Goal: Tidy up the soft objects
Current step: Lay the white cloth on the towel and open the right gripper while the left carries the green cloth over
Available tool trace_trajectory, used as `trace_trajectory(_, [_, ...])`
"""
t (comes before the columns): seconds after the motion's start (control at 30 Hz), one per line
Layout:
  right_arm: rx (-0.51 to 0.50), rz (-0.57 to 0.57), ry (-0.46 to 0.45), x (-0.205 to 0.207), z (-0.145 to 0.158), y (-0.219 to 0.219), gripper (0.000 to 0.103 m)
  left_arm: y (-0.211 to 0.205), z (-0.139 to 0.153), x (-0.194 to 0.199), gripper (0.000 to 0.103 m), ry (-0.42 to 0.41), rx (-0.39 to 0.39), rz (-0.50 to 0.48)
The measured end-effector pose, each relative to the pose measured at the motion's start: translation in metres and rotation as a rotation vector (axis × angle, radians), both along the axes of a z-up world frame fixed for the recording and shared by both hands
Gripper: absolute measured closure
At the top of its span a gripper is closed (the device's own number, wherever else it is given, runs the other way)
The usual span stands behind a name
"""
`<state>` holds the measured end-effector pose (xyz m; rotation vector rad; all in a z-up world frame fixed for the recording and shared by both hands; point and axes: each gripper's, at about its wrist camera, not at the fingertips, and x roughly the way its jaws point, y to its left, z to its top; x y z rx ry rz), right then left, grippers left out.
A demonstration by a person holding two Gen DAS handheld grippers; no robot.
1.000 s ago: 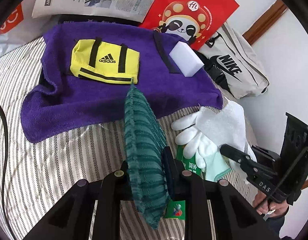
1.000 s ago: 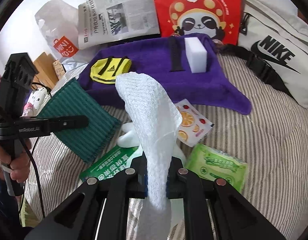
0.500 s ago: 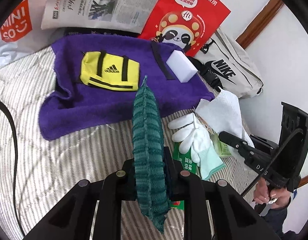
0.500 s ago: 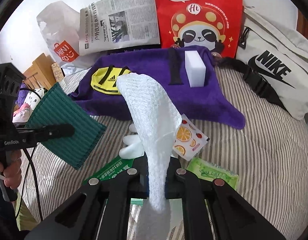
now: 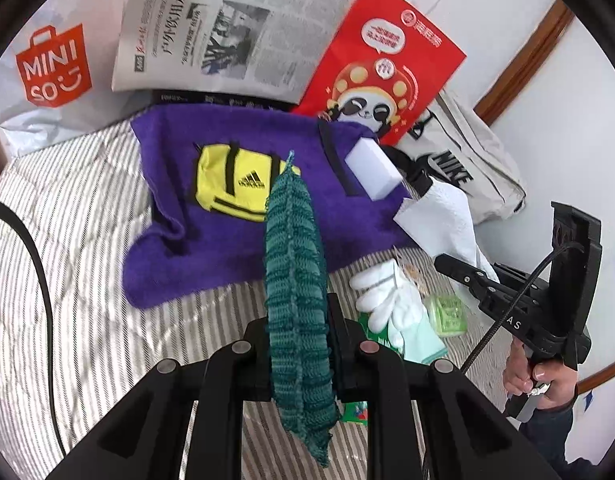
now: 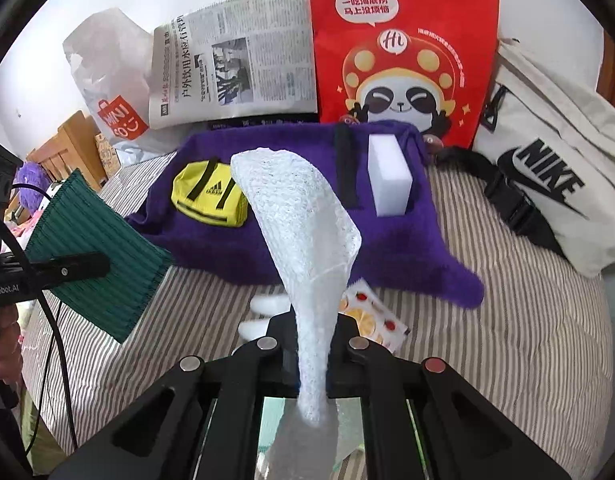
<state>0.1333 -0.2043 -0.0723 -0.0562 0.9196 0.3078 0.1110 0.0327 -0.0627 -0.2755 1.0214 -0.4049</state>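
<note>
— Left wrist view: mounted behind the left tongs, looking forward and down along them, close over the striped bed, facing the purple towel and the wall beyond.

— Right wrist view: same mounting behind the right tongs, a little further right, facing the same towel almost square on.

— Shared ground: towel, yellow Adidas bag, white sponge block, newspaper, red panda bag, Nike bag.

— Cross-sighted too: right tongs at the right edge, left tongs at the left edge.
</note>
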Motion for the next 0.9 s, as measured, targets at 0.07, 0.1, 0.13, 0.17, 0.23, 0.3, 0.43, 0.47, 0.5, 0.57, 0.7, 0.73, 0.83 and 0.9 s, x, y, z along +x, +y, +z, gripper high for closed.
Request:
trace_trajectory(0.07, [0.011,-0.002,-0.001,0.008,0.002,0.000,0.097,0.003,0.003,0.004,0.085,-0.005,-0.010,0.006])
trace_trajectory(0.1, [0.015,-0.002,0.001,0.012,0.003,0.000,0.097,0.005,0.005,0.008,0.085,-0.008,-0.017,0.010])
trace_trajectory(0.13, [0.015,0.000,0.002,0.016,0.003,0.001,0.097,0.006,0.006,0.012,0.085,-0.010,-0.018,0.013])
trace_trajectory(0.17, [0.009,-0.002,0.001,0.023,0.003,0.002,0.097,0.007,0.007,0.014,0.085,-0.011,-0.018,0.015])
trace_trajectory(0.23, [-0.003,-0.003,0.001,0.034,0.004,0.003,0.097,0.009,0.010,0.023,0.085,-0.012,-0.018,0.020])
trace_trajectory(0.3, [-0.005,-0.007,0.009,0.050,0.002,0.005,0.097,0.010,0.011,0.030,0.085,-0.009,-0.026,0.022])
trace_trajectory(0.43, [-0.020,0.001,0.047,0.078,-0.010,0.009,0.097,0.011,0.011,0.046,0.085,-0.004,-0.021,0.023])
trace_trajectory(0.47, [-0.024,0.001,0.051,0.084,-0.012,0.010,0.097,0.011,0.010,0.048,0.085,-0.002,-0.022,0.023])
trace_trajectory(0.5, [-0.022,0.003,0.059,0.091,-0.015,0.011,0.097,0.012,0.010,0.051,0.085,0.001,-0.024,0.025])
trace_trajectory(0.57, [-0.016,0.019,0.083,0.102,-0.022,0.015,0.097,0.013,0.009,0.057,0.085,0.006,-0.032,0.027])
trace_trajectory(0.7, [-0.047,0.048,0.112,0.120,-0.035,0.026,0.097,0.015,0.006,0.068,0.085,0.017,-0.061,0.030])
trace_trajectory(0.73, [-0.048,0.050,0.119,0.123,-0.038,0.028,0.096,0.015,0.006,0.071,0.085,0.018,-0.069,0.029])
trace_trajectory(0.83, [-0.052,0.061,0.162,0.134,-0.051,0.031,0.096,0.014,0.007,0.078,0.085,0.017,-0.069,0.025])
trace_trajectory(0.9, [-0.060,0.068,0.187,0.138,-0.058,0.032,0.096,0.013,0.006,0.083,0.085,0.019,-0.070,0.023])
